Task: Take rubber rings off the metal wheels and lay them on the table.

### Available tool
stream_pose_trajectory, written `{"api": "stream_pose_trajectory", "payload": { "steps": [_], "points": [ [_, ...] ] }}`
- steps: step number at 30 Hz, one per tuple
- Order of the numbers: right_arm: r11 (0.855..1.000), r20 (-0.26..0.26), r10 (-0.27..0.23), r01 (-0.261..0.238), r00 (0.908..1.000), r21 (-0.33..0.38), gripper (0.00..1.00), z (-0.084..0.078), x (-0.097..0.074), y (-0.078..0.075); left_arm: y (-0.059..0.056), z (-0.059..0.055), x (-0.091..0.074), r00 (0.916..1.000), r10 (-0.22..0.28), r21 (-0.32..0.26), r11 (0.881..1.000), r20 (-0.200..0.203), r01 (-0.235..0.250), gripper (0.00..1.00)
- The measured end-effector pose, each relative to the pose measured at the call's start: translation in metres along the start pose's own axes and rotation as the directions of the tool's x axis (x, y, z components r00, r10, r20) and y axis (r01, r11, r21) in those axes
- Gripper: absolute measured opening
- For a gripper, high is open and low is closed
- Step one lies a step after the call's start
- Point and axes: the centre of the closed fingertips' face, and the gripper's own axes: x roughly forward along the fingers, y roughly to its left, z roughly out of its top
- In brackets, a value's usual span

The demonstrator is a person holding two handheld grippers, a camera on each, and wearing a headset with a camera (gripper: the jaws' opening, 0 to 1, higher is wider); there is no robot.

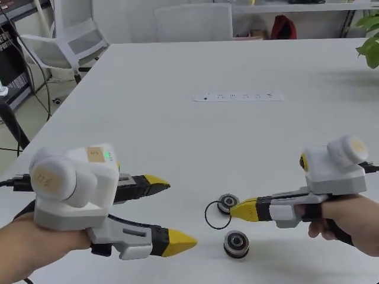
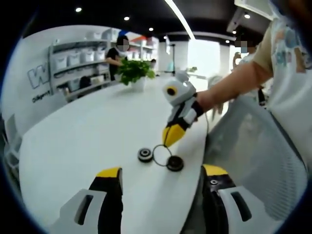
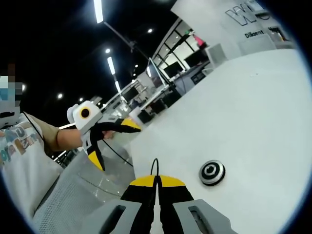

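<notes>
Your right gripper (image 1: 237, 209) is clamped fully closed on the black rubber ring (image 1: 206, 215). In the right gripper view the ring's thin edge comes up out of the seam between the yellow tips. In the head view the ring hangs off those tips as an open loop, low over the white table (image 1: 177, 118). Its right side overlaps the far metal wheel (image 1: 227, 203), and I can't tell from here whether it touches that wheel or sits just clear of it. The near metal wheel (image 1: 236, 243) lies flat on the table just on your side of the loop, apart from it. Your left gripper (image 1: 180, 213) has its jaws spread wide with nothing between them. It is held to the left of the wheels with the tips pointing at them, and the lower tip is near the near metal wheel but not touching it. In the left gripper view the ring stands between the two wheels, straight ahead between the open tips. Further out on the table there is a flush socket strip (image 1: 237, 96), and a potted plant (image 1: 370, 41) at the far right edge.
</notes>
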Motion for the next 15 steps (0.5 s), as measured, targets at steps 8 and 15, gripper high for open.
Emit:
{"api": "stream_pose_trajectory", "payload": {
  "steps": [8,15],
  "points": [
    [1.000,-0.004,0.007,-0.007,1.0000,-0.013,0.00,0.010,0.007,-0.001,0.007,-0.004,-0.010,0.9996,0.030,-0.015,0.999,-0.001,-0.030,0.69],
    [1.000,-0.028,0.009,-0.010,0.9996,-0.024,0.00,0.009,0.018,-0.002,0.013,-0.006,-0.018,0.9986,0.054,-0.030,0.998,-0.002,-0.054,0.72]
  ]
}}
